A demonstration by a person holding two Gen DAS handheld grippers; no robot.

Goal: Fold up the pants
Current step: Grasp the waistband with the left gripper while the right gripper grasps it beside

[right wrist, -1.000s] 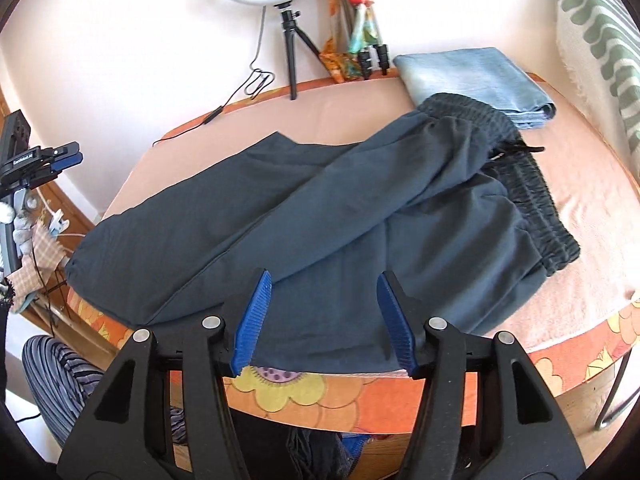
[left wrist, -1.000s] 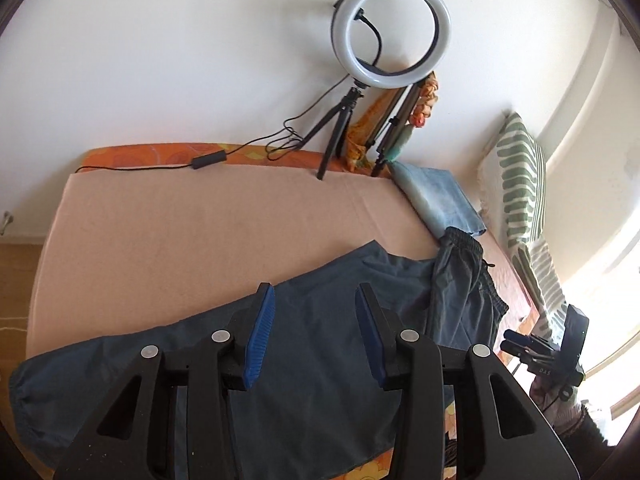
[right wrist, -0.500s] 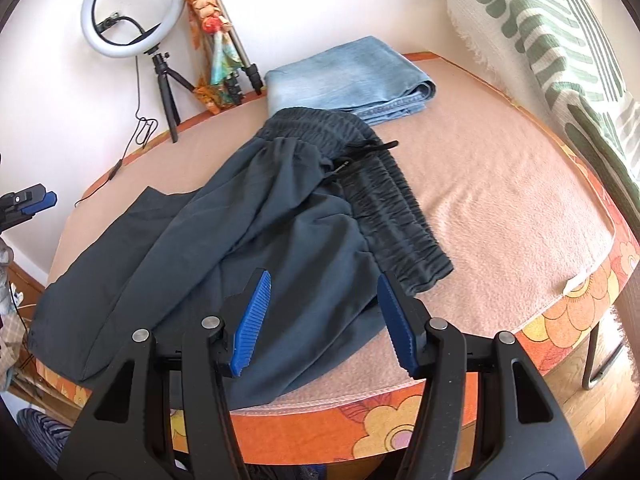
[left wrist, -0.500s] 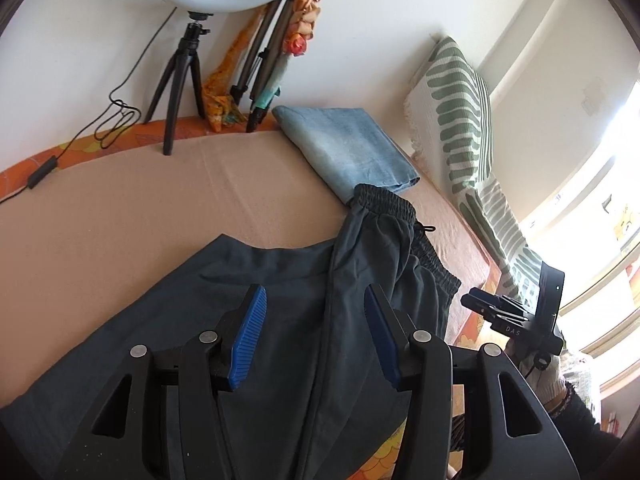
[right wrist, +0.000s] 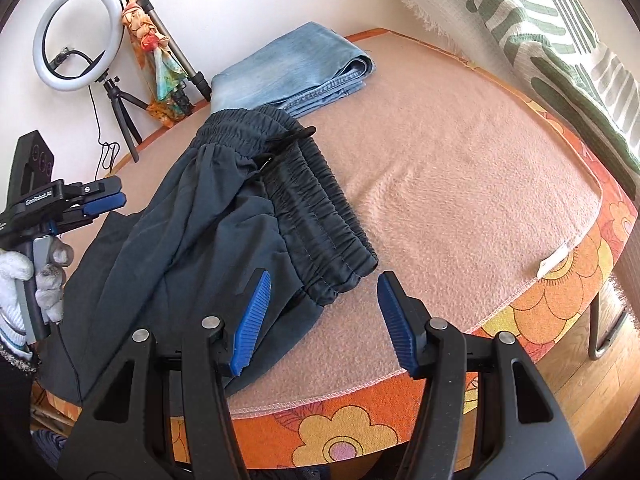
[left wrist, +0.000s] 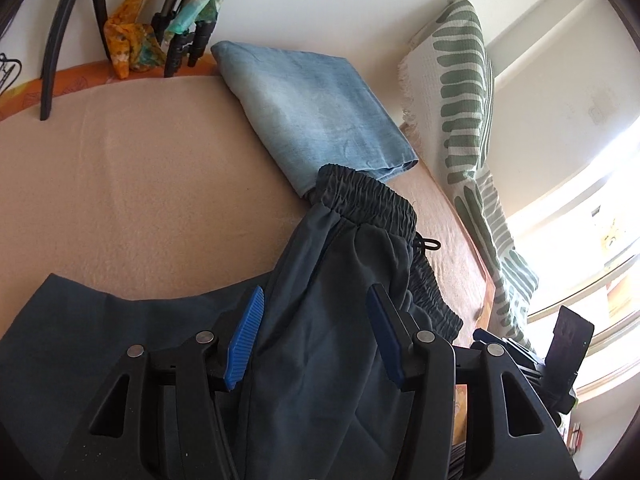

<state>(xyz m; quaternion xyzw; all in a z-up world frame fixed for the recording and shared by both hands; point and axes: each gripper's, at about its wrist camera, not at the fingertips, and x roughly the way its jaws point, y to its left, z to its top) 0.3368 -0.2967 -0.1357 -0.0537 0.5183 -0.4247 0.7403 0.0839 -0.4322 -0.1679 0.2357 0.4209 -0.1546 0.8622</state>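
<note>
Pant legs cut off at frame edge
Dark pants lie rumpled, waistband bunched; left gripper and right gripper both gape wide, holding nothing.

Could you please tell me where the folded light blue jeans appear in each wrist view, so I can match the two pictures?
Left wrist view: the folded jeans lie upper centre, just beyond the dark pants' waistband.
Right wrist view: the folded jeans lie upper centre-left, again behind the waistband.
Shared landmark: the green-striped cloth at the right.
</note>
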